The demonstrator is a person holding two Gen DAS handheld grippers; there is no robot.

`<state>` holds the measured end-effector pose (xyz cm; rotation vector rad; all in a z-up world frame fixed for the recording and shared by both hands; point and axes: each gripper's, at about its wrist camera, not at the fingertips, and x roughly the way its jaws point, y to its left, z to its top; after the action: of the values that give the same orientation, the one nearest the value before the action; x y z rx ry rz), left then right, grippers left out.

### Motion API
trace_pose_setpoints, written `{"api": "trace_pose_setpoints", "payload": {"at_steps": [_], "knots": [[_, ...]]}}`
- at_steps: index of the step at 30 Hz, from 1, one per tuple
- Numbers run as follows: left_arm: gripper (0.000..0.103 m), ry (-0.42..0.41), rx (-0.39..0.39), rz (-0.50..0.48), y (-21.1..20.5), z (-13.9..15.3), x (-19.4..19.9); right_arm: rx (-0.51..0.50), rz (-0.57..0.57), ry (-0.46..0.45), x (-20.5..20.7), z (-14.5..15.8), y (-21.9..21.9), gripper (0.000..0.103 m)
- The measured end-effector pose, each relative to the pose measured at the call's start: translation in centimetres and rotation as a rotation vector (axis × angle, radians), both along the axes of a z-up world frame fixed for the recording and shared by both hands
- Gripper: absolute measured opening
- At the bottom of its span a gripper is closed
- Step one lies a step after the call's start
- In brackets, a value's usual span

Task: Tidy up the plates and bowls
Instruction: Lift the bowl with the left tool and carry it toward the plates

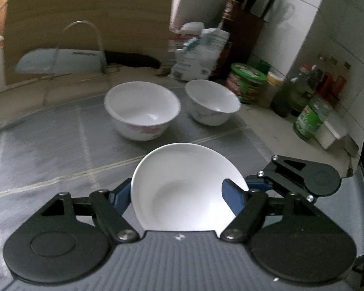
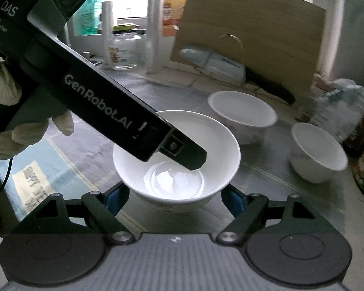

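Observation:
One white bowl [image 1: 182, 169] is held by both grippers above the grey mat [image 1: 48, 145]. My left gripper [image 1: 177, 191] is shut on it, with the right blue pad in front of the inner wall and the left pad behind the rim. In the right wrist view the same bowl [image 2: 218, 145] sits between the blue pads of my right gripper [image 2: 174, 196], which is shut on its lower sides. The left gripper's black body [image 2: 97, 92] slants down into the bowl, held by a gloved hand [image 2: 4, 89]. Two more white floral bowls [image 1: 143, 109] [image 1: 212, 101] stand upright on the mat beyond.
A wooden cutting board [image 1: 85, 12] leans at the back with a cleaver [image 1: 60, 59] in front of it. To the right stand a knife block [image 1: 247, 29], a green-lidded tub [image 1: 247, 82] and bottles [image 1: 310, 118]. Jars and bottles [image 2: 123, 51] line the window sill.

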<state>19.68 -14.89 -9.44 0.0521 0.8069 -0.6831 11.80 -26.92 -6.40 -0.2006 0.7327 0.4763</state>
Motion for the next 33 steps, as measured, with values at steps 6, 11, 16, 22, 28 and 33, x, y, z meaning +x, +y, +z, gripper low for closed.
{"api": "trace_pose_setpoints", "payload": {"at_steps": [6,11,16,22,28,33], "knots": [[0.076,0.008,0.011,0.064,3.5,-0.1,-0.3,0.01,0.071,0.019,0.9,-0.2,3.3,0.086],[0.076,0.015,0.021,0.11,6.2,-0.4,-0.5,0.02,0.122,0.036,1.4,-0.5,5.8,0.086],[0.076,0.027,0.022,0.132,8.2,-0.8,-0.7,0.017,0.148,0.051,1.6,-1.0,7.5,0.086],[0.076,0.038,0.021,0.133,9.0,-1.2,-0.7,0.011,0.152,0.066,1.4,-1.2,8.2,0.086],[0.076,0.046,0.018,0.129,9.3,-1.4,-0.7,0.009,0.15,0.076,1.8,-1.6,8.6,0.086],[0.078,0.042,0.019,0.13,9.4,-1.7,-0.8,0.007,0.147,0.076,1.7,-1.7,8.8,0.086]]}}
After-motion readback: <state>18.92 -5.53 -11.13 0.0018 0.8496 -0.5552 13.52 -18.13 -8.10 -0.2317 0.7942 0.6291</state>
